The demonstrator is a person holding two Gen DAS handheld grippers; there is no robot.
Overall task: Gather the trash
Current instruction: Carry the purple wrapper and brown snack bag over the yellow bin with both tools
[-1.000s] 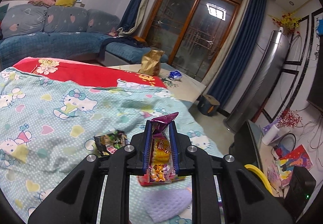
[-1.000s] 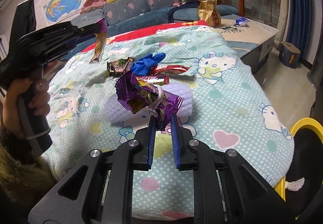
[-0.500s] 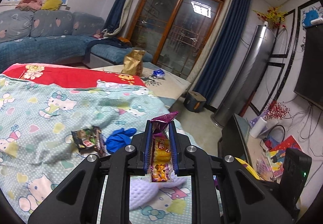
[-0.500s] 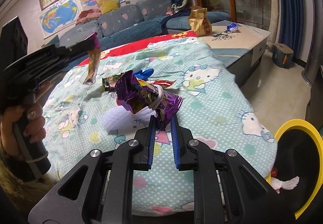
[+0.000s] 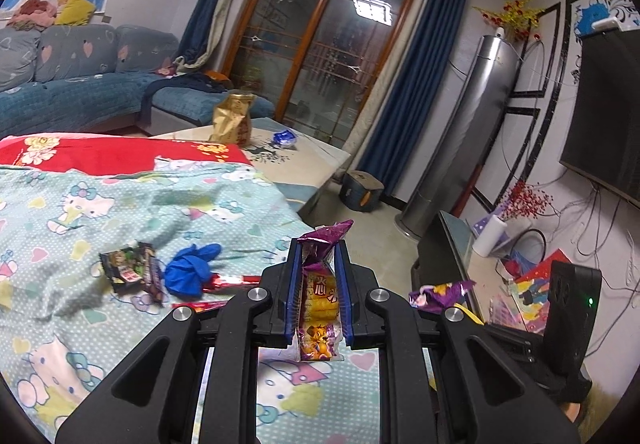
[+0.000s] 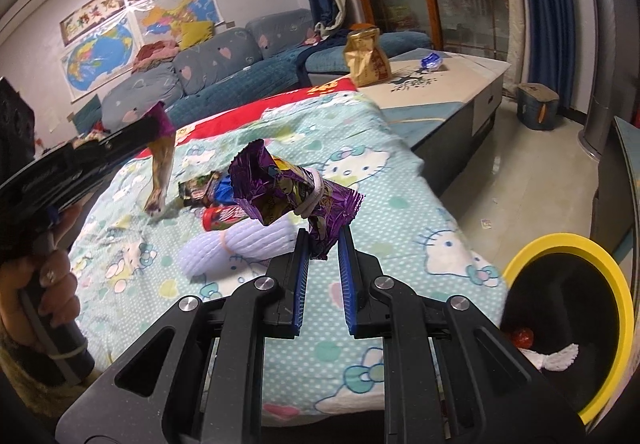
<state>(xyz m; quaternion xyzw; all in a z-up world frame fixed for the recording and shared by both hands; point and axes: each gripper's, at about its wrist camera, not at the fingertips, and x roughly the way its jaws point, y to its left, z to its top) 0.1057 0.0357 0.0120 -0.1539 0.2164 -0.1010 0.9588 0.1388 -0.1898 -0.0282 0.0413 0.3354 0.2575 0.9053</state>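
Right wrist view: right tool (image 6: 323, 246) pinches a crumpled purple wrapper (image 6: 292, 192); it should open only directly above the yellow-rimmed bin (image 6: 600, 256).

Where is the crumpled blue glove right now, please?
In the left wrist view, the crumpled blue glove lies on the Hello Kitty bedsheet, left of centre, between the dark snack wrapper and a red wrapper.

Purple-and-yellow snack wrapper (image 5: 320, 300) between blue-padded black left gripper (image 5: 318, 264). Crumpled purple foil wrapper (image 6: 292, 192) at right gripper (image 6: 323, 244). Mint cartoon-cat bedsheet (image 6: 400, 180), red blanket (image 5: 100, 154), blue glove (image 5: 192, 270), yellow-rimmed black bin (image 6: 600, 264), gold bag (image 6: 366, 58).
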